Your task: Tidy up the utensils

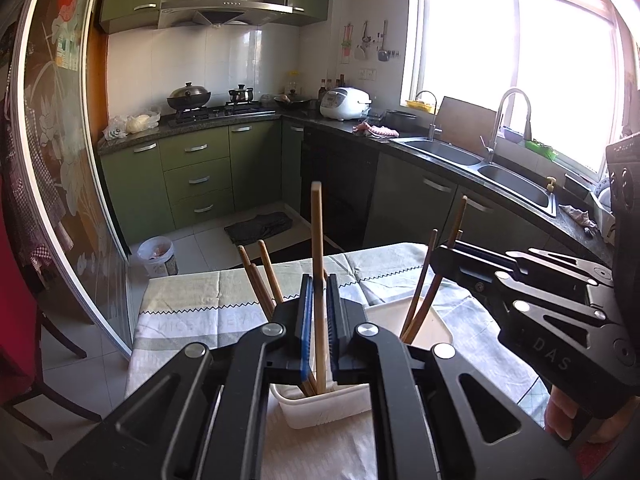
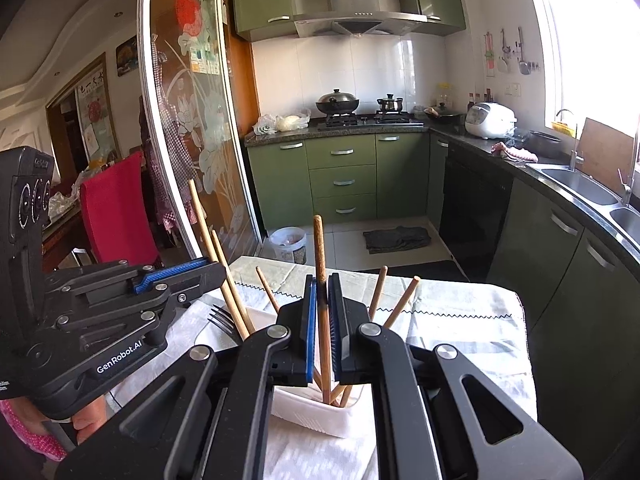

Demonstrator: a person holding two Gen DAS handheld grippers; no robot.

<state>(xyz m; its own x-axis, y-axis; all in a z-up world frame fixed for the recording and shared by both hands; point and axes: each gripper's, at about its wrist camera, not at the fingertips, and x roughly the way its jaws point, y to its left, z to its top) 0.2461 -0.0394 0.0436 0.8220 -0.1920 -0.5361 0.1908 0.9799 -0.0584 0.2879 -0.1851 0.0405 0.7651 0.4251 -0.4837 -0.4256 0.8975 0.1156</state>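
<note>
Two chopsticks upright, one [image 1: 318,248] pinched between each gripper's jaws.

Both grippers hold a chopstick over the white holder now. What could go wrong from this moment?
1. The left gripper pinches a tall light chopstick low down, so it may pivot or slip.
2. The right gripper holds a darker chopstick among loose chopsticks that lean outward; a push could knock them out.
3. The white holder looks light and stands on a wrinkled cloth; pressure from both sides might tip it.
</note>
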